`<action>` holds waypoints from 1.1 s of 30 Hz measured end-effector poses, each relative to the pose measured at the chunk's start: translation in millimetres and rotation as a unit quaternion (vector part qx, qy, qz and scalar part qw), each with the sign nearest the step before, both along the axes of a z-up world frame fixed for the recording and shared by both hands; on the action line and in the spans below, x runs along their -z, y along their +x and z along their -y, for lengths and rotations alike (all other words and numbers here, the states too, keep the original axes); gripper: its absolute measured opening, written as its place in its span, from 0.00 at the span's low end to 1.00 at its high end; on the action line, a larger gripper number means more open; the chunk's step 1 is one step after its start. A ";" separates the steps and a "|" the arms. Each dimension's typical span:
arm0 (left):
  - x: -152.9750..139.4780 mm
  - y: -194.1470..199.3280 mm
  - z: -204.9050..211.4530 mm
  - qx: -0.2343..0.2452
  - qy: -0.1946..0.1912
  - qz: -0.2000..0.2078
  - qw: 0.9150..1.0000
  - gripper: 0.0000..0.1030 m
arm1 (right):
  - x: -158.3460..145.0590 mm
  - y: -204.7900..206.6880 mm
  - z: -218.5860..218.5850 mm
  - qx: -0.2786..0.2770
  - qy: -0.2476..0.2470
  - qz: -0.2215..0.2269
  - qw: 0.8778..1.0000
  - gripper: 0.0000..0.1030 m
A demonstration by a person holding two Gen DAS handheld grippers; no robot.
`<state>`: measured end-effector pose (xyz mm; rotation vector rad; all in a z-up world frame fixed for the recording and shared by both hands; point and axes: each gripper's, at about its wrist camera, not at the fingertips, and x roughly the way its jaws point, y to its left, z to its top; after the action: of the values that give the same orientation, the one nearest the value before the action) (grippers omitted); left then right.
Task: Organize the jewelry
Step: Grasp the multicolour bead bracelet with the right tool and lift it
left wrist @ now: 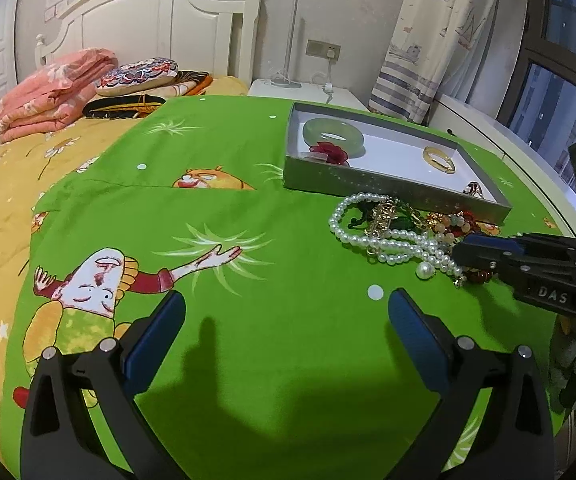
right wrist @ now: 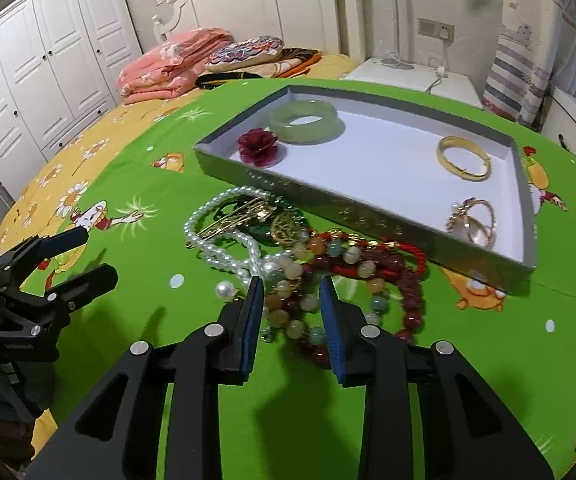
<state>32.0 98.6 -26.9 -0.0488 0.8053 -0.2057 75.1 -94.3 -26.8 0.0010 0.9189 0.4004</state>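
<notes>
A grey jewelry tray [right wrist: 343,204] [left wrist: 387,190] lies on the green cloth. It holds a jade bangle [right wrist: 305,121] [left wrist: 333,136], a red flower brooch [right wrist: 258,143] [left wrist: 332,153], a gold bangle [right wrist: 463,158] [left wrist: 439,159] and gold rings [right wrist: 473,222]. In front of it lies a tangled pile: a pearl necklace [right wrist: 224,252] [left wrist: 383,244], gold pendants [right wrist: 284,229], a pastel bead bracelet [right wrist: 293,306] and red beads [right wrist: 411,300]. My right gripper [right wrist: 291,282] [left wrist: 461,254] is partly open, its jaws either side of the pastel beads. My left gripper [left wrist: 287,300] [right wrist: 92,254] is open and empty over bare cloth.
Folded pink blankets [right wrist: 168,66] and cushions [right wrist: 244,54] lie at the bed's head. A white nightstand [right wrist: 411,76] with a lamp stands behind the tray. White wardrobes [right wrist: 40,68] line the left wall. A curtain [left wrist: 427,40] and window are at the right.
</notes>
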 end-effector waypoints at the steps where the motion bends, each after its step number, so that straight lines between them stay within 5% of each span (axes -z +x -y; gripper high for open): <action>1: -0.1 -0.4 -0.2 0.001 -0.001 0.001 1.000 0.96 | 1.2 0.8 -1.1 0.001 -0.001 -0.002 1.000 0.29; 9: 0.4 0.0 -4.7 0.002 -0.016 -0.002 1.000 0.96 | -0.2 13.9 7.6 0.030 0.025 -0.009 0.999 0.29; 16: 0.6 -0.1 -6.8 0.004 -0.026 -0.004 1.000 0.96 | -10.8 24.6 9.5 0.040 -0.004 0.020 0.999 0.30; 26: 2.3 2.3 -13.1 -0.002 -0.049 -0.015 0.999 0.96 | 11.5 18.3 22.0 0.011 -0.033 0.000 0.999 0.29; 30: 1.9 2.5 -9.4 -0.001 -0.036 -0.017 0.999 0.96 | 15.5 9.6 16.3 0.004 -0.077 0.023 0.997 0.11; 33: -0.4 2.1 -1.2 0.009 -0.014 -0.014 1.000 0.96 | 3.3 0.9 21.1 0.005 -0.066 0.050 0.997 0.11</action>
<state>34.0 99.8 -26.5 -0.0721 0.8311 -0.2333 76.0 -115.3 -30.1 -0.1341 0.8447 0.3264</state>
